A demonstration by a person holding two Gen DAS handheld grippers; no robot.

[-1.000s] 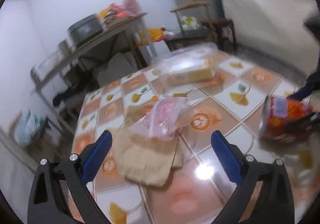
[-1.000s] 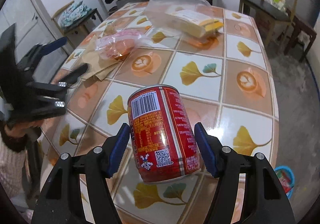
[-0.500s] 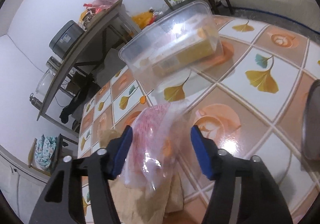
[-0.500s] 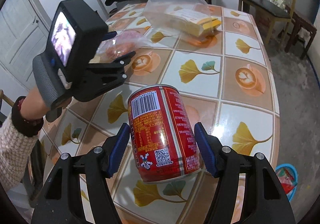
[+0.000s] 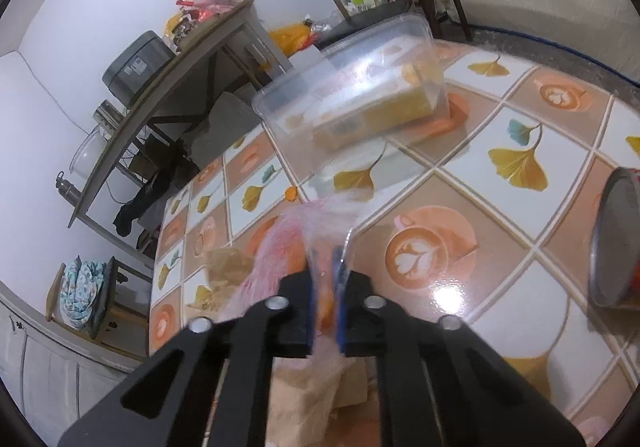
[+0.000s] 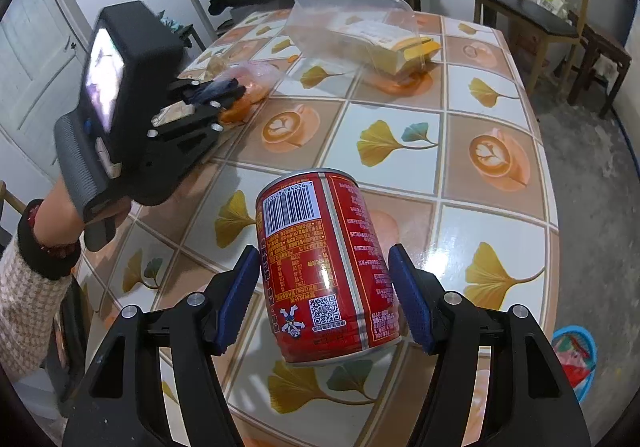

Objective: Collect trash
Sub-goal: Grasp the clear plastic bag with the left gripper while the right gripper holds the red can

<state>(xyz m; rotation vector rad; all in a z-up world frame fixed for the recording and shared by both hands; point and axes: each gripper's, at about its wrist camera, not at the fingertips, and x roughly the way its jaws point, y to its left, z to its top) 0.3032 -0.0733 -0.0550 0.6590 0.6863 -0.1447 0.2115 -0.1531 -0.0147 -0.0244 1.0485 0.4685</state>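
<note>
My left gripper (image 5: 326,275) is shut on a crumpled pink plastic bag (image 5: 288,243), its blue pads pinching the film above a brown paper bag (image 5: 308,391) that lies on the tiled table. In the right wrist view the same left gripper (image 6: 224,91) holds the pink plastic bag (image 6: 258,77) at the table's left side. My right gripper (image 6: 322,287) grips a red can (image 6: 326,267) and holds it tilted above the table. That red can (image 5: 618,243) shows at the right edge of the left wrist view.
A clear plastic box (image 6: 352,23) with a yellow packet inside sits far on the table (image 6: 400,127). A wooden chair (image 6: 532,7) stands beyond the right side. A blue basket (image 6: 574,359) lies on the floor. A person's sleeve (image 6: 28,303) is at the left.
The left gripper moved forward onto the pink bag and its jaws shut on it. The right gripper and the can stayed still.
</note>
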